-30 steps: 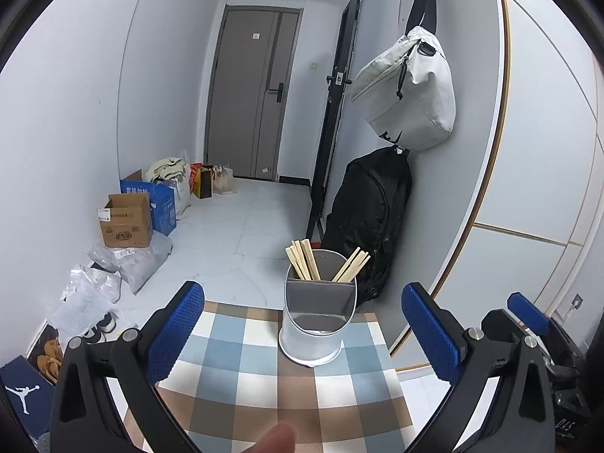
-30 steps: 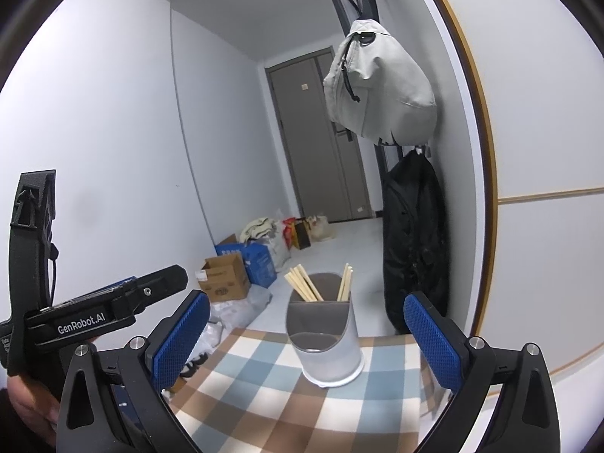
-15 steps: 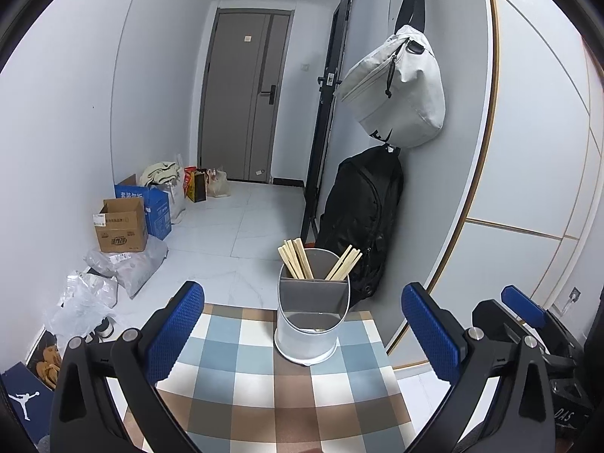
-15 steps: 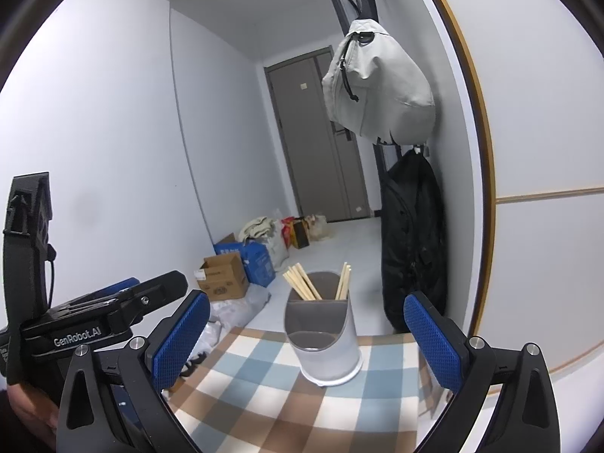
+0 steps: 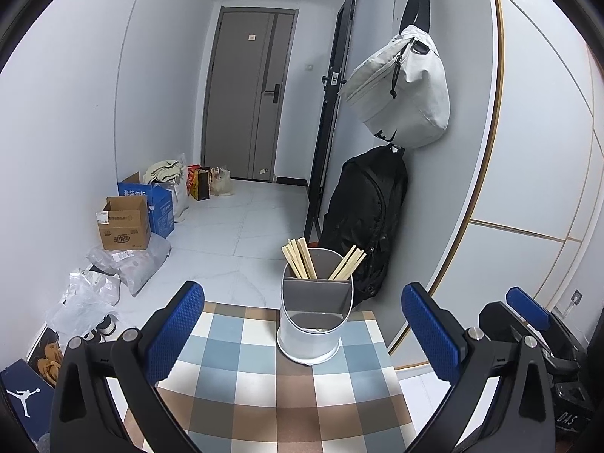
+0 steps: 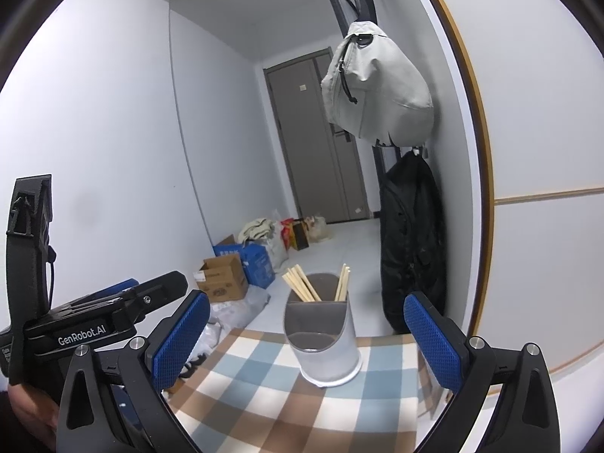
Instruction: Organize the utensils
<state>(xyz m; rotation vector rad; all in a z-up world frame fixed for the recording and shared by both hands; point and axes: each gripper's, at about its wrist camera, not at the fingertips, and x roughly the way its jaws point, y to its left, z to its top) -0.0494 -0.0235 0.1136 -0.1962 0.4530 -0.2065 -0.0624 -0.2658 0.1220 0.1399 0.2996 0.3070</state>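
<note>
Left wrist view shows the left gripper (image 5: 302,328) spread wide with nothing between its blue pads, hovering above the checked tablecloth (image 5: 264,385). Straight ahead of it, between the two fingers, stands the utensil holder (image 5: 315,321) — a pale, divided cylinder near the far edge of the cloth. Wooden chopsticks (image 5: 300,262) lean in its rear-left compartment, and a second bunch (image 5: 347,262) leans in the rear-right one; the lower front compartment looks empty, though its bottom is hard to read. The right gripper (image 6: 305,336) is likewise spread and empty, with the holder just ahead between its fingers. No loose utensils lie on the visible cloth — so the sorting appears finished or nearly so, as far as these views reach. Anything nearer the person is out of frame, so I cannot tell whether pieces remain.
</note>
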